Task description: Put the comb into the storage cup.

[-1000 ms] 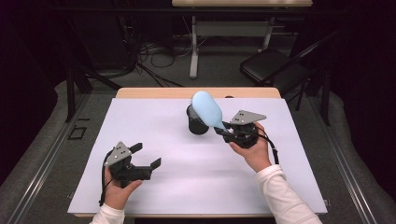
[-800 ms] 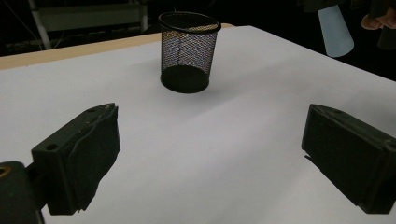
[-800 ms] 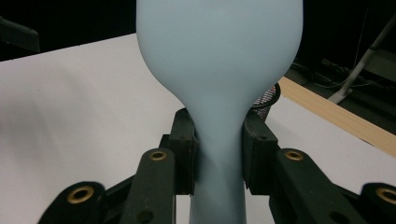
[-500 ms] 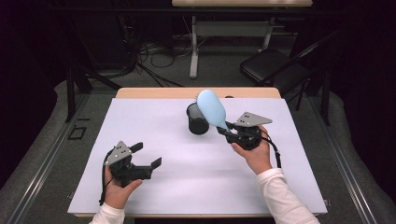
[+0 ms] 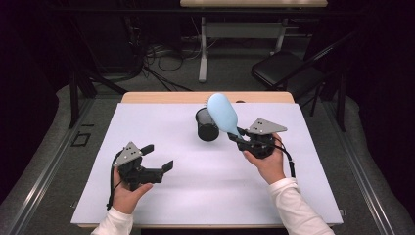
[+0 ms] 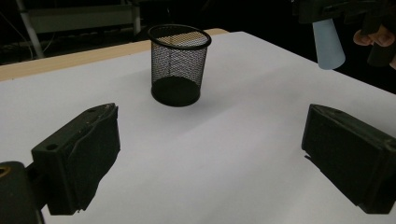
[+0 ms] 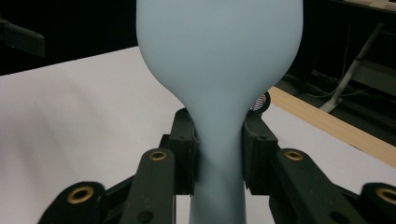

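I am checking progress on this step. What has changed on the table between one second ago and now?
The right gripper still clamps the light blue hairbrush by its handle; the brush head has tipped slightly away, above the black mesh cup. The cup, the white table and the open left gripper stayed as they were.

Lab or studio: dark room, floor cables (image 5: 147, 58), folding chair (image 5: 281, 73), white-covered table (image 5: 205, 196).

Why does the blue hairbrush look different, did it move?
Yes. The blue hairbrush tipped up and away, its head now past the far rim of the mesh cup.
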`<action>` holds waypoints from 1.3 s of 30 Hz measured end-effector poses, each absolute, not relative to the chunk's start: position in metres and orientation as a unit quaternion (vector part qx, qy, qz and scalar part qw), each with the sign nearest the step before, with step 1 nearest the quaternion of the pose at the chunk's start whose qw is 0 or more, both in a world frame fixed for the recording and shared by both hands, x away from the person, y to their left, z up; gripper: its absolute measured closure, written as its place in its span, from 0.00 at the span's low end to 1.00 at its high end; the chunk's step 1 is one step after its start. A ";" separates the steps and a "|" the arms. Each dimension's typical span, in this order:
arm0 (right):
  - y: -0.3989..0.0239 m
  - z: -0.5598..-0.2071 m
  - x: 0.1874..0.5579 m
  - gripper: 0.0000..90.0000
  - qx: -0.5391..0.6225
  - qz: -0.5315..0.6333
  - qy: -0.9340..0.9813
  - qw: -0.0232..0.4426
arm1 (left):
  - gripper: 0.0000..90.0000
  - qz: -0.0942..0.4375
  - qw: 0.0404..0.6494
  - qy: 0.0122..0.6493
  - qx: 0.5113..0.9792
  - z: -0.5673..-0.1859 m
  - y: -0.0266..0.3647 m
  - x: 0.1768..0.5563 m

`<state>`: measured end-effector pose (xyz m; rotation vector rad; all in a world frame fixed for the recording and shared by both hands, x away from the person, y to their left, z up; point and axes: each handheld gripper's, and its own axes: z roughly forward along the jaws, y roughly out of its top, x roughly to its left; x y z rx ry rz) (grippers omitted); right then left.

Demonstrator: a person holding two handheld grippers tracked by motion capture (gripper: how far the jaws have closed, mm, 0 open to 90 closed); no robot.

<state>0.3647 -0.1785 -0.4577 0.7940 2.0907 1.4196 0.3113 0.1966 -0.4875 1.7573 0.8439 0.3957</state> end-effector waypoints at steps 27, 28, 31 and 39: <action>-0.177 -0.460 0.361 0.77 0.294 0.527 0.756 0.252 | 0.05 0.100 0.563 0.360 0.737 -0.444 0.177 0.347; -0.177 -0.460 0.360 0.77 0.294 0.528 0.756 0.252 | 0.05 0.101 0.562 0.360 0.738 -0.443 0.177 0.348; -0.178 -0.460 0.360 0.77 0.294 0.527 0.756 0.253 | 0.05 0.094 0.566 0.362 0.735 -0.437 0.175 0.352; -0.178 -0.461 0.360 0.77 0.296 0.528 0.755 0.253 | 0.05 0.079 0.569 0.366 0.732 -0.424 0.168 0.362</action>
